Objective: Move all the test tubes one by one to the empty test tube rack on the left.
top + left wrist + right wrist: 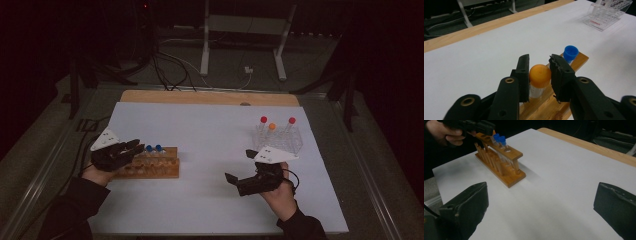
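Note:
My left gripper (539, 65) is shut on the orange cap of a clear tube (539, 75) that stands upright in a wooden rack (576, 62). A blue-capped tube (570, 52) stands one hole further along. In the high view the left gripper (131, 148) is over the left end of the wooden rack (157, 169), next to two blue caps (153, 148). My right gripper (241, 166) hovers wide open above the white sheet at centre right, holding nothing. In its own view the right gripper (540, 207) faces the wooden rack (501, 165) and the hand (449, 133) holding the left gripper.
A clear plastic rack (278, 139) at the right back holds two red-capped tubes (263, 119) and an orange-capped one (272, 126). A wooden table edge (210, 97) runs along the back. White sheet (210, 150) lies open between the racks.

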A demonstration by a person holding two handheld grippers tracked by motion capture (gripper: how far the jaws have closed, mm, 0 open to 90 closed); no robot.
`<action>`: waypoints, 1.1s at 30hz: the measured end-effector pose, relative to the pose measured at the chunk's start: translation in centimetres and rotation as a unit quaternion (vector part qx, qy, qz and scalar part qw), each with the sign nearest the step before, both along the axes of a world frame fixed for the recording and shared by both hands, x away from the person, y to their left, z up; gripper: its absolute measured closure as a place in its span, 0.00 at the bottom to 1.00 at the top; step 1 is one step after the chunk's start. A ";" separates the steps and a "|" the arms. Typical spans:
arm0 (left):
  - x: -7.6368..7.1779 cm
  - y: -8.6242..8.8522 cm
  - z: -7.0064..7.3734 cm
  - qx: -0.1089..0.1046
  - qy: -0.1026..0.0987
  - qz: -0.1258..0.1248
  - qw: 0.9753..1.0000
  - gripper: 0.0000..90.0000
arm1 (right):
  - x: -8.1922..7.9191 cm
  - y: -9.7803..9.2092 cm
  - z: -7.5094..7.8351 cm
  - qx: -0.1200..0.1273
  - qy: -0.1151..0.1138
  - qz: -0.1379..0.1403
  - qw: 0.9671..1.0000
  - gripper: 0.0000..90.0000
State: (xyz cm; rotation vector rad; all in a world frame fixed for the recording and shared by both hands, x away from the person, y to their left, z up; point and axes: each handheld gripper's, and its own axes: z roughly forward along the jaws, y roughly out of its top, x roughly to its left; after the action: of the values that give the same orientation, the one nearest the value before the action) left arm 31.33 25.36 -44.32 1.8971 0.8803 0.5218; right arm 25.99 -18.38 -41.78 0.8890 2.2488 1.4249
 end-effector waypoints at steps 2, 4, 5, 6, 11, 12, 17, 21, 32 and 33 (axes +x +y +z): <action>-0.2 0.2 0.4 -0.012 -0.002 -0.006 1.000 0.66 | 0.0 -0.1 0.1 0.001 -0.001 0.000 1.000 0.00; -0.7 0.3 0.9 -0.017 -0.014 -0.010 1.000 0.54 | 0.0 -0.2 0.3 0.001 -0.005 -0.001 1.000 0.00; -1.0 0.4 1.1 -0.023 -0.018 -0.015 0.999 0.47 | 0.1 -0.3 0.5 0.002 -0.007 -0.003 1.000 0.00; -1.2 0.4 1.4 -0.031 -0.019 -0.023 0.999 0.40 | 0.1 -0.5 0.6 0.003 -0.011 -0.006 1.000 0.00; -2.9 0.1 2.0 -0.040 -0.032 -0.041 0.998 0.16 | 0.8 -2.3 1.9 0.014 -0.029 -0.031 0.999 0.00; -3.3 -0.1 2.0 -0.038 -0.038 -0.040 0.998 0.10 | 1.0 -2.7 2.2 0.013 -0.036 -0.039 0.999 0.00; -4.8 -1.1 1.4 -0.049 -0.035 -0.043 0.997 0.03 | 2.2 -5.1 2.9 0.019 -0.058 -0.086 0.994 0.00; -5.8 -2.3 0.3 -0.042 -0.030 -0.061 0.997 0.02 | 3.3 -7.0 2.6 0.013 -0.070 -0.121 0.990 0.00; -6.6 -3.7 -1.7 -0.033 -0.015 -0.088 0.995 0.02 | 7.2 -10.4 -1.4 -0.011 -0.027 -0.187 0.982 0.14; -6.6 -3.6 -1.7 -0.033 -0.016 -0.088 0.995 0.02 | 7.5 -10.5 -1.9 -0.012 -0.021 -0.193 0.981 0.17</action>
State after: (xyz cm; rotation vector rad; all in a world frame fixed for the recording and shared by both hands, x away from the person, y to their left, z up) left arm 24.73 21.72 -45.99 1.8794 0.6935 0.4094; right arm 33.49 -28.92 -43.64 1.1961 1.9228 1.2210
